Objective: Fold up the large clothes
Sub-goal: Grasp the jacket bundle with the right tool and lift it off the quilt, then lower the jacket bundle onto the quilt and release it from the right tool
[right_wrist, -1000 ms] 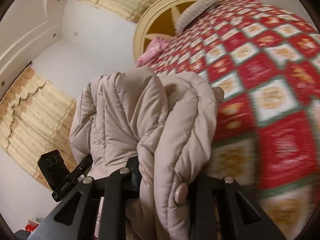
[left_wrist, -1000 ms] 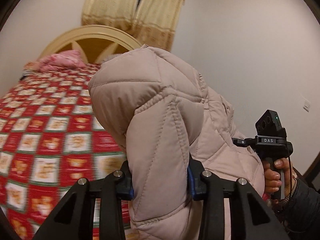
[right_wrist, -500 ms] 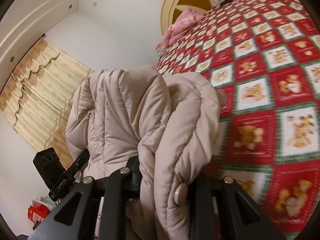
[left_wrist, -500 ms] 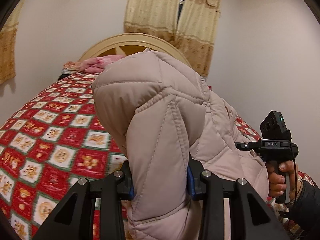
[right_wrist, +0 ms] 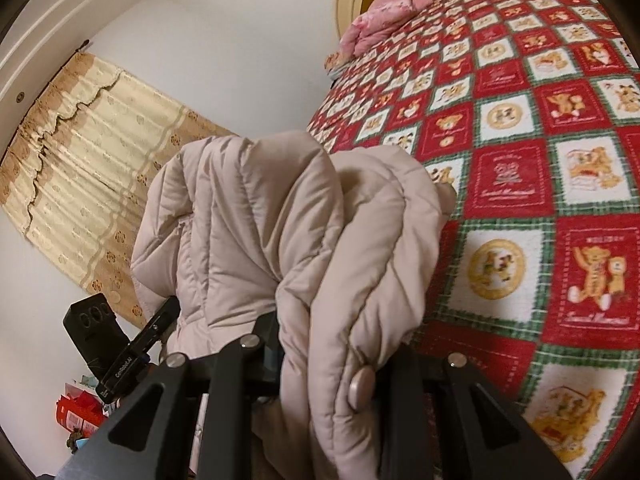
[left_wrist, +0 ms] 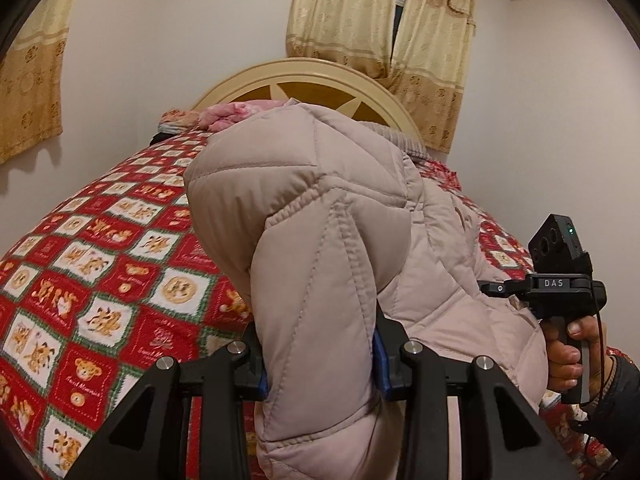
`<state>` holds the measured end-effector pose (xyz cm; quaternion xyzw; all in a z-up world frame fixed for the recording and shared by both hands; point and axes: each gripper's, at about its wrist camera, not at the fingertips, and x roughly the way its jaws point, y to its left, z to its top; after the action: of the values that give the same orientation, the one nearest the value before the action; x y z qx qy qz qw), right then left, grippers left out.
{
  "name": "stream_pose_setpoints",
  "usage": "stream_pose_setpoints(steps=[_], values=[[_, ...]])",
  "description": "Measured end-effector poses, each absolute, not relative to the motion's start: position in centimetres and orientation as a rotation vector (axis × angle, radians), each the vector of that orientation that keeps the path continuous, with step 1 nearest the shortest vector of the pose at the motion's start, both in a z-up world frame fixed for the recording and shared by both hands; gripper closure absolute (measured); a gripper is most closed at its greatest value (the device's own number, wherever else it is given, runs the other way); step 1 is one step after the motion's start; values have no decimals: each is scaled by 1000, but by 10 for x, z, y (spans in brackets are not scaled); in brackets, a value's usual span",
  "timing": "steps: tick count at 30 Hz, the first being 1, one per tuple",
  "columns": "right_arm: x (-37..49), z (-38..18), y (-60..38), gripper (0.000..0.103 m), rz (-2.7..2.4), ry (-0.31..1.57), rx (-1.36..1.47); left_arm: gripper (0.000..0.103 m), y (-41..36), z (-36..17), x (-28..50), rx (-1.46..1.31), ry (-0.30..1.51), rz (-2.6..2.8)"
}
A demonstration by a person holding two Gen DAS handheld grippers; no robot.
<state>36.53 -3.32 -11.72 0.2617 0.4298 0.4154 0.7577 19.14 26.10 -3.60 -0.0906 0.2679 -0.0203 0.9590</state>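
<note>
A beige quilted puffer jacket (left_wrist: 320, 240) hangs bunched in the air above a bed. My left gripper (left_wrist: 320, 364) is shut on a thick fold of it, with the blue pads pressed into the padding on both sides. In the right wrist view, my right gripper (right_wrist: 328, 360) is shut on another fold of the jacket (right_wrist: 260, 220), just beside a round snap button (right_wrist: 360, 386). To the right in the left wrist view, a hand (left_wrist: 564, 352) holds the right gripper's handle. The jacket hides its fingertips there.
The bed wears a red, white and green bear-patterned blanket (left_wrist: 100, 280) (right_wrist: 540, 160). At its far end are a round cream headboard (left_wrist: 304, 76) and pink bedding (left_wrist: 236, 114) (right_wrist: 384, 12). Yellow curtains (left_wrist: 380, 20) hang behind. Red packages (right_wrist: 76, 412) sit low by the side wall.
Both grippers have swung level across the room with the jacket still clamped. The bed and headboard have shifted toward the middle of the left view, and the blanket fills more of the right view.
</note>
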Motion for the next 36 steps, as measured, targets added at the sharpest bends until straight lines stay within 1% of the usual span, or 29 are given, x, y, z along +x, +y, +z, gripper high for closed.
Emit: stream_pose_setpoints(steps=[23,26,28,29,36], values=[[372,-125,8,78,896,1001,528,63,288,-63,185,-192,594,20],[374,-127,14,77,870,1006,497,49,285,-68,187,-147,614,85],[374,-129,18,76,854,1006,468,43,283,-71,188,-135,615,113],[374,-129,19,76,844,1006,454,39,283,-74,188,-129,617,131],[372,-138,23,71,801,1006,396,26,284,-87,191,-117,631,186]])
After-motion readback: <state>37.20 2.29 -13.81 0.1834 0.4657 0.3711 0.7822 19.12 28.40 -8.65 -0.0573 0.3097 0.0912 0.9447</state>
